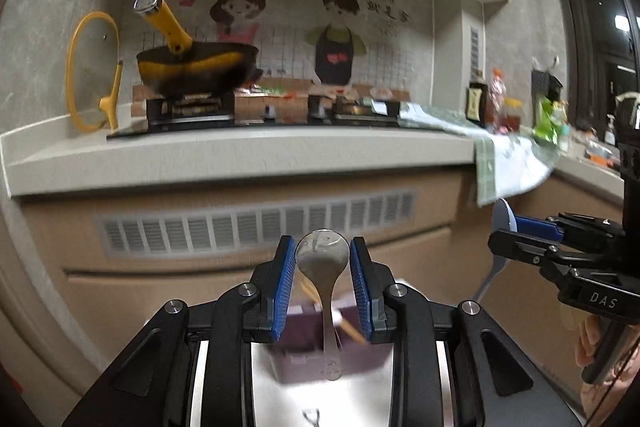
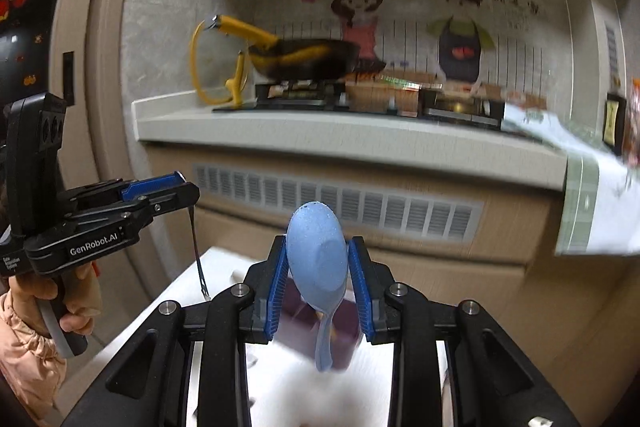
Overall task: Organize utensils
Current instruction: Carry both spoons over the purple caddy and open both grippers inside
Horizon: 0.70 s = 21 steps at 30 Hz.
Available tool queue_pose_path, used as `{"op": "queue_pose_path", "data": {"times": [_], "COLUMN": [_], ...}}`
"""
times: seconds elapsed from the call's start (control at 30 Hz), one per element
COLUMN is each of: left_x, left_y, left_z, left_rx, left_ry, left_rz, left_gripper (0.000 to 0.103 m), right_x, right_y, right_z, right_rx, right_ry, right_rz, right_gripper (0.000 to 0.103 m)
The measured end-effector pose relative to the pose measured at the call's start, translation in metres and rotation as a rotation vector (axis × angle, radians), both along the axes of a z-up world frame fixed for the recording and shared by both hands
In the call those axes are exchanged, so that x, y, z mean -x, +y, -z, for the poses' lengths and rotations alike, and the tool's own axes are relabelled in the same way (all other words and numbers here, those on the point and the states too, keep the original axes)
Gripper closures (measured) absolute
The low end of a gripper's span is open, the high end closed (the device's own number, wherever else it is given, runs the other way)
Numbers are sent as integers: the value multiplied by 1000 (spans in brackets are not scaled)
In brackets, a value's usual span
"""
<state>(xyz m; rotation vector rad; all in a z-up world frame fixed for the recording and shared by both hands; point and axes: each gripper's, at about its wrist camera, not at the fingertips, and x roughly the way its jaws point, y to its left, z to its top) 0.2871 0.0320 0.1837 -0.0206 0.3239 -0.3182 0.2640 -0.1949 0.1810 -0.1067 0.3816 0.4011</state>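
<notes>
Left gripper point(image 1: 322, 287) jaws narrowed on a metal spoon point(image 1: 322, 259), bowl up; right gripper point(image 2: 318, 291) jaws likewise on a blue spoon point(image 2: 318, 259). Both hang above a purple holder point(image 1: 304, 351), apparently holding chopsticks; neither spoon stowed yet

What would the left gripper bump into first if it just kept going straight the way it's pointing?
Probably the beige cabinet front under the counter, near the vent grille. The left gripper, shut on a metal spoon, has nothing else visibly ahead, though depth is uncertain.
</notes>
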Motion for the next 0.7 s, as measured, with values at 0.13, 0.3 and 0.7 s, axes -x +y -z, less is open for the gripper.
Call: {"op": "queue_pose_path", "data": {"times": [0.13, 0.3, 0.7], "left_x": [-37, -78, -133], "left_y": [7, 9, -2], "left_z": [4, 36, 128], "left_rx": [19, 42, 51], "left_ry": [8, 52, 274], "left_rz": [-5, 3, 48], "left_gripper": [74, 74, 63], "right_x": [-32, -69, -136], "right_y": [8, 19, 31], "right_z": [-1, 25, 113], "right_rx": [0, 12, 51], "right_ry": [6, 60, 303], "right_rz": [5, 4, -12], "right_gripper": [76, 76, 56]}}
